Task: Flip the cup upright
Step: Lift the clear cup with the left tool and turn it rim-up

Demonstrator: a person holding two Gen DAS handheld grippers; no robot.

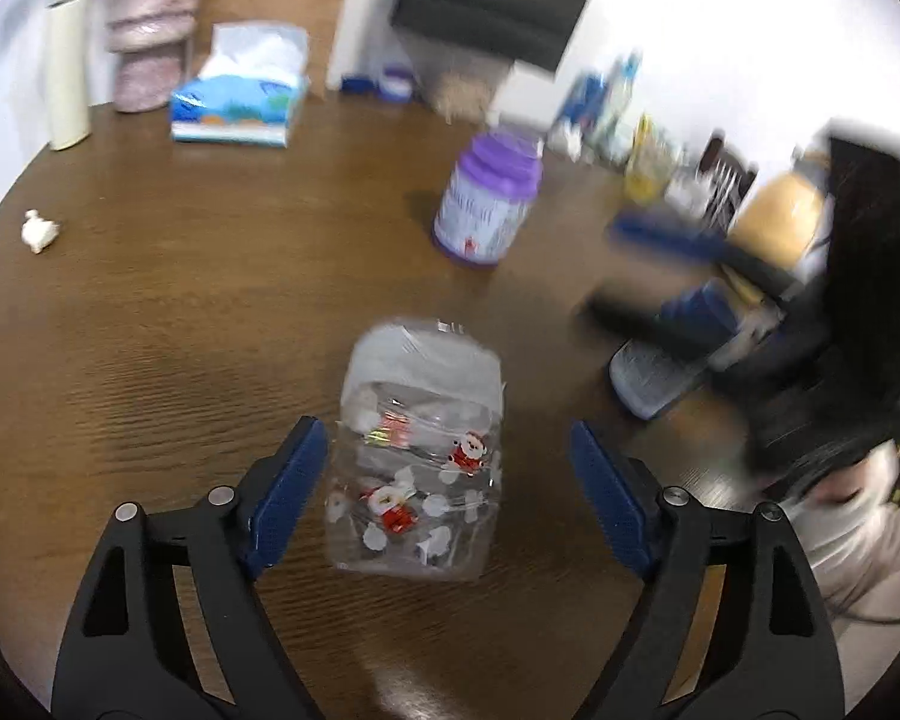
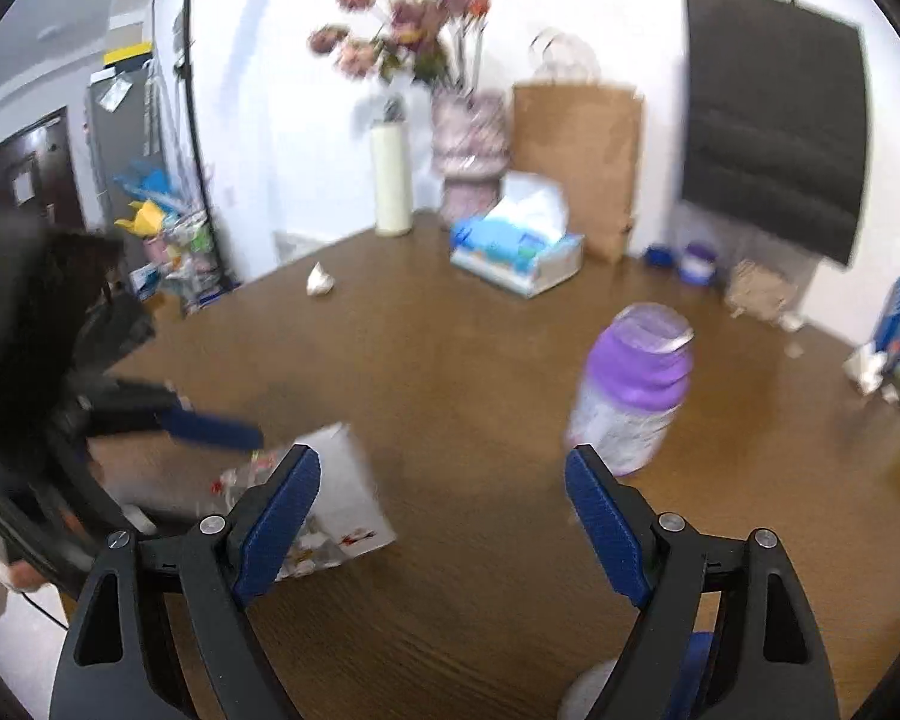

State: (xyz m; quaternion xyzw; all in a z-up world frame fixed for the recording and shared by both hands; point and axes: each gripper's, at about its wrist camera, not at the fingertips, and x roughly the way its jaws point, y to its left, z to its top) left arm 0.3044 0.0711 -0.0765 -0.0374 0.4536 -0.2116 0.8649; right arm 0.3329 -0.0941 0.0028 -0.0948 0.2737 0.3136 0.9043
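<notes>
Left gripper spread wide, gripping nothing, straddling the clear printed cup; left pad just beside the wall, right pad well apart. Cup standing on the wooden table, white end uppermost; whether rim-down hard to tell through the blur. Likely to skid or tip if closed off-centre; thin wall may buckle under a hard squeeze. Reaching low and forward, near level with the tabletop. Right gripper likewise wide open and empty, off to the side, purple-lidded jar ahead
</notes>
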